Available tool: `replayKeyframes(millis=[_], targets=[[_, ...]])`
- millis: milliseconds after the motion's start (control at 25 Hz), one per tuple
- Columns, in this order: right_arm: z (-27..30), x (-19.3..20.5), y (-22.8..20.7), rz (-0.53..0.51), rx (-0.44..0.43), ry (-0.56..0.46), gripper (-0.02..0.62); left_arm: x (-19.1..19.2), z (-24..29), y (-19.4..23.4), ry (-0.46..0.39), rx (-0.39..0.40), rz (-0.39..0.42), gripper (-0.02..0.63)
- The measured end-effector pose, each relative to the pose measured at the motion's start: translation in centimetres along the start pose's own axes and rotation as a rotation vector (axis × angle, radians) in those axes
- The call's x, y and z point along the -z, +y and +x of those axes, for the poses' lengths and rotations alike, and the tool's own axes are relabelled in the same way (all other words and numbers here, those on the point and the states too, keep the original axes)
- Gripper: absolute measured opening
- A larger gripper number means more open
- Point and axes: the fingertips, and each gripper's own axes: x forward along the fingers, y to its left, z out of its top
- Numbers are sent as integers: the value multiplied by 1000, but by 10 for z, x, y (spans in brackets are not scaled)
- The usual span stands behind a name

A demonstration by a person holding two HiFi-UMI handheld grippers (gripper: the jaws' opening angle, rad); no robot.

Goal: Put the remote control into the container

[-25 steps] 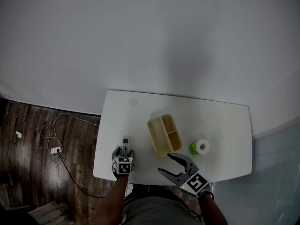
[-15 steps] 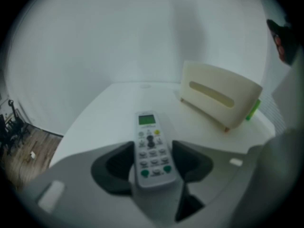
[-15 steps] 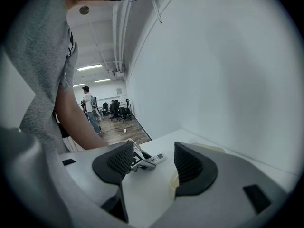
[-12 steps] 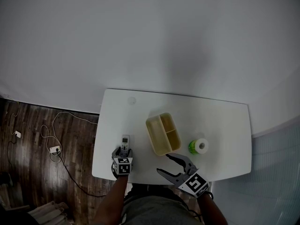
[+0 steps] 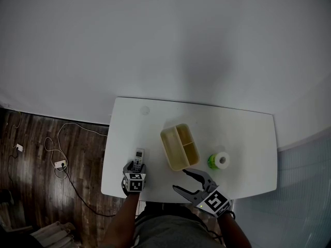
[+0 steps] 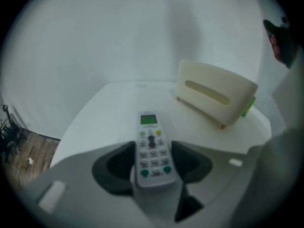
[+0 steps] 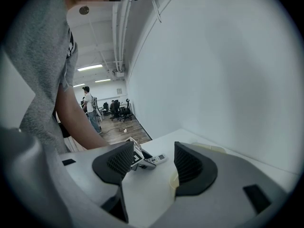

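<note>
The white remote control (image 5: 138, 157) lies on the table's near left part, its green-lit display pointing away from me. My left gripper (image 5: 137, 165) has just been closing its jaws; the remote control (image 6: 151, 146) sits between them and both dark pads (image 6: 122, 161) press on its sides. The cream two-compartment container (image 5: 165, 148) stands to the right of it at mid-table; the left gripper view shows the container (image 6: 213, 96) side-on. My right gripper (image 5: 180, 180) hovers open at the near edge, below the container, with nothing between its jaws. In the right gripper view the remote control (image 7: 156, 159) shows far off.
A green and white roll (image 5: 220, 161) stands right of the container. The white table (image 5: 238, 133) meets a white wall at the back. Left of the table is dark wood floor with cables and a power strip (image 5: 61, 165). People and office chairs (image 7: 114, 109) show far behind.
</note>
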Motion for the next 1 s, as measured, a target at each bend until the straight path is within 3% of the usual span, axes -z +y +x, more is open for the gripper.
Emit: replayKeyframes(millis=[320, 760, 1000], targets=[[1, -2, 2, 0, 3, -8, 258, -7, -11, 4, -31, 18, 53, 235], [2, -7, 9, -11, 1, -37, 258, -50, -42, 9, -164, 27, 115, 235], [-4, -13, 1, -26, 35, -57, 258, -76, -68, -10, -209, 78, 191, 235]])
